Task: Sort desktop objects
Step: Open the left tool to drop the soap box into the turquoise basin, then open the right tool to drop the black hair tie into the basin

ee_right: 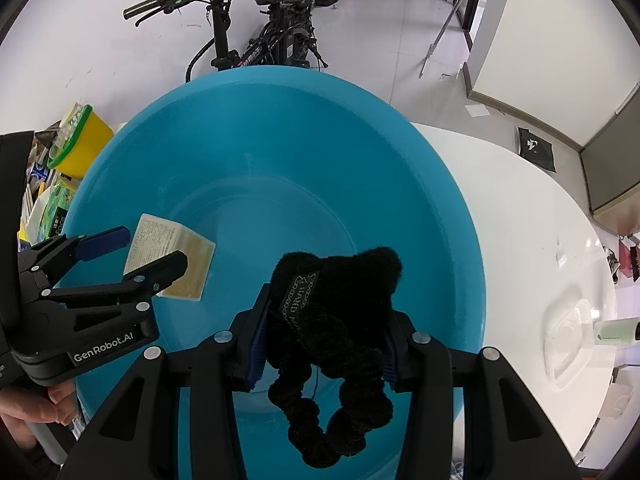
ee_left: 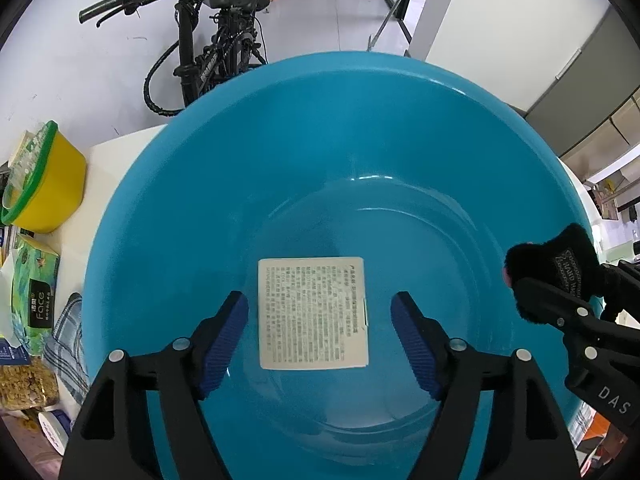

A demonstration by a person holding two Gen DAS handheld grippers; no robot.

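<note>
White table (ee_right: 520, 200) bears blue basin (ee_left: 200, 200); bicycle (ee_left: 208, 40) behind; left gripper (ee_left: 320, 320) open, empty; right gripper (ee_right: 324, 344) pinches black scrunchie (ee_right: 332, 320).

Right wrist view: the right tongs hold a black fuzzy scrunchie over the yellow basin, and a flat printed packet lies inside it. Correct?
Not quite. The basin is blue, not yellow, as the right wrist view shows. The rest stands: the right tongs grip the black fuzzy scrunchie above it, and the flat printed packet lies inside.

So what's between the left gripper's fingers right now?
Nothing held: the left gripper stands open over the white packet, which lies flat on the blue basin floor, clearest in the left wrist view.
</note>
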